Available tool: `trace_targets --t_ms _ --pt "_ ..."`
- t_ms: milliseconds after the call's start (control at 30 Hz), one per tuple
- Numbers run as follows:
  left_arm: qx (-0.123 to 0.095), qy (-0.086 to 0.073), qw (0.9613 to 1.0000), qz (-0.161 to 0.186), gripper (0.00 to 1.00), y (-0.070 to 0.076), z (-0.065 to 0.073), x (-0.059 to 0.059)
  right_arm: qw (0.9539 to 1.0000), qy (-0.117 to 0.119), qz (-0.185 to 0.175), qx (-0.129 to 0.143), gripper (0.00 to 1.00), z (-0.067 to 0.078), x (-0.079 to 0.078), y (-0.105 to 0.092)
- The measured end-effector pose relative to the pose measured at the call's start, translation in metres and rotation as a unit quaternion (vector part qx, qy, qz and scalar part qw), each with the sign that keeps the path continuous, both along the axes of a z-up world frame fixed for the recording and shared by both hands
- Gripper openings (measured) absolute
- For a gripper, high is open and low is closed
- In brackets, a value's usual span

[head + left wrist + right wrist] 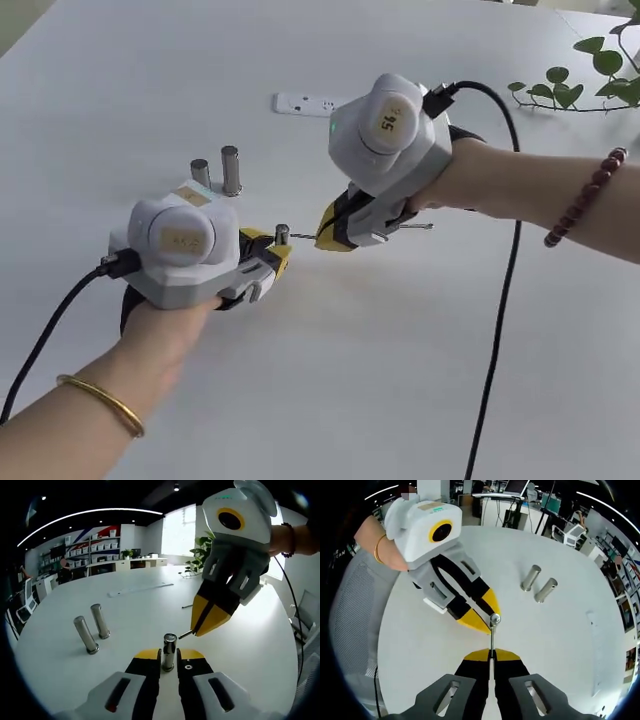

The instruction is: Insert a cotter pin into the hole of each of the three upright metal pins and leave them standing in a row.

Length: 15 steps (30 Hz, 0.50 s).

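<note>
Head view: the left hand-held gripper (272, 258) is closed on a metal pin (282, 235) and holds it upright low over the white tabletop (350, 400). Whether the pin touches the surface cannot be confirmed. The right hand-held gripper (325, 238) is clamped narrow on a cotter pin (302, 237), held level, with its tip just beside the top of the metal pin. Beyond the left hand-held gripper, the first free pin (200, 172) and the second free pin (231, 170) stand upright side by side. Left gripper view: the jaws grip the metal pin (170, 647) by its lower half, and the cotter pin (184, 634) points at its head. Neither the first free pin (86, 635) nor the second free pin (100, 621) shows a cotter pin fitted. Right gripper view: the cotter pin (491, 640) runs straight from the jaws to the metal pin (495, 618). Entry into the hole cannot be determined. Status, as judged: the first of three insertions is in progress and none is complete. Two pins are yet to be fitted, and the row is yet to be set.
</note>
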<state>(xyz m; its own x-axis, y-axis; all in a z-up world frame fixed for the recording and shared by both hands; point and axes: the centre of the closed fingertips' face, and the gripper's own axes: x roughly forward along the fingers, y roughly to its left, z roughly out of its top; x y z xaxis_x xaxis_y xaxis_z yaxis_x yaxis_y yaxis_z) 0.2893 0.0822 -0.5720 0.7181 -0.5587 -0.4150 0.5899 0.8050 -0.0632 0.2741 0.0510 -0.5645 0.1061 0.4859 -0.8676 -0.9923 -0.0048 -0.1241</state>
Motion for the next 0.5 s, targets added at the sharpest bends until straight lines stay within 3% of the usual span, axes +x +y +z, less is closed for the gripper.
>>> trace_targets --t_ms 500 --pt "0.006 -0.005 1.0 0.0 0.07 -0.0001 -0.0026 0.0003 0.9998 -0.011 0.016 -0.01 0.0 0.0021 -0.0008 0.0044"
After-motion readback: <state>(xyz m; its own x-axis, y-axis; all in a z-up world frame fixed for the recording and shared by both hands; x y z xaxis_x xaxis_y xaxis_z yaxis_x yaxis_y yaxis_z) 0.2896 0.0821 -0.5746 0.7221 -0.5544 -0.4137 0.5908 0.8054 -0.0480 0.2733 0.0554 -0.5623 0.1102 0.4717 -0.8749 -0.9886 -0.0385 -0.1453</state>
